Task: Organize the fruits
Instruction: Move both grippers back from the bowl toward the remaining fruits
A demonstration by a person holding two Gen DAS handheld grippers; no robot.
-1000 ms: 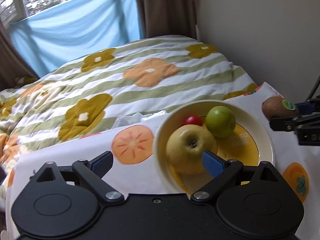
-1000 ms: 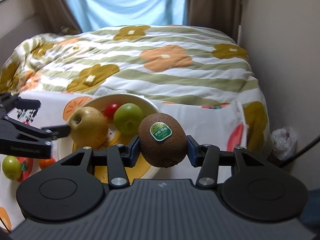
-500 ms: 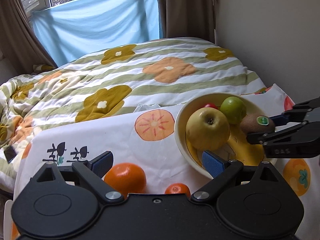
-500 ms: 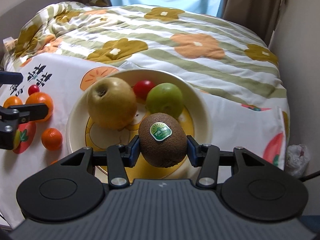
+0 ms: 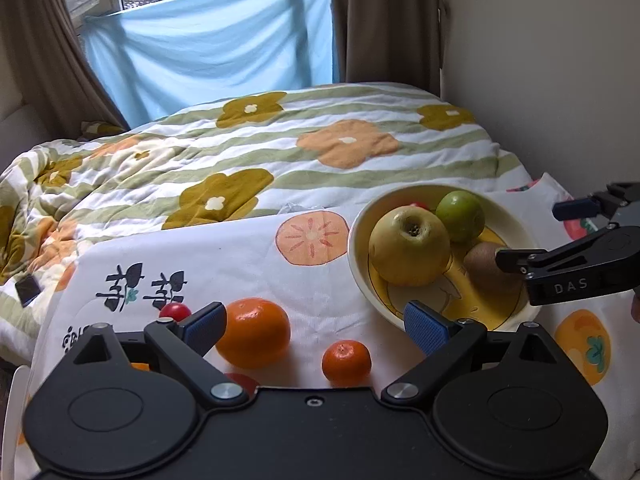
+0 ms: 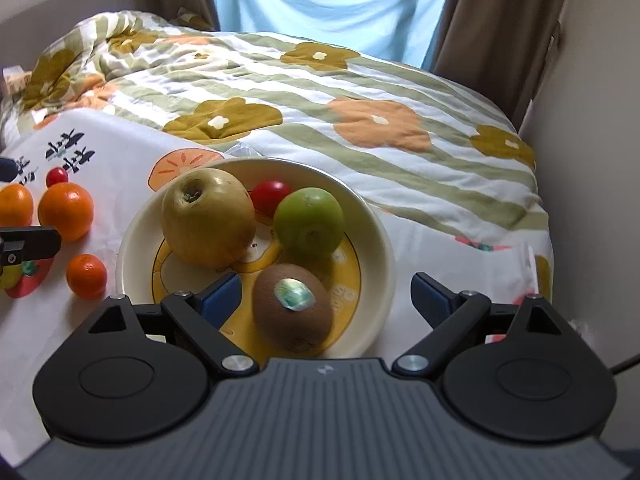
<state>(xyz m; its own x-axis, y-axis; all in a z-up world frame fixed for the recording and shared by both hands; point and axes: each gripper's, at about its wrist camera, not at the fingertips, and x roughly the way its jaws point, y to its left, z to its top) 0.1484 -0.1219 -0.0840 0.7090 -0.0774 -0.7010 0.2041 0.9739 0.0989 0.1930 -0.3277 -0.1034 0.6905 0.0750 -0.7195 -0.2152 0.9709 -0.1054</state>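
Right claw (image 6: pixel 326 294) opening, jaws wide apart, nothing gripped. Kiwi (image 6: pixel 293 306) lying loose between the blue pads, nearer the left one, inside the bowl (image 6: pixel 382 240); sticker on top blurred, unreadable. Just past the claw in the same bowl: yellow apple (image 6: pixel 208 216), green fruit (image 6: pixel 309 222), red tomato (image 6: pixel 270 196) behind them. Partial grey lettering on the bowl's yellow floor, right of the kiwi, not legible.

Left claw (image 5: pixel 318 322) spread wide, empty. Between its pads, on the cloth (image 5: pixel 240 256): large orange (image 5: pixel 254 332) by the left pad, small mandarin (image 5: pixel 346 362) nearer centre. Small red fruit (image 5: pixel 175 311) just behind the left pad. Bowl just beyond the right pad. "DAS" in white on the right claw's black finger, seen from the left camera. Black brush-style characters printed on the cloth ahead of the left pad, not readable.
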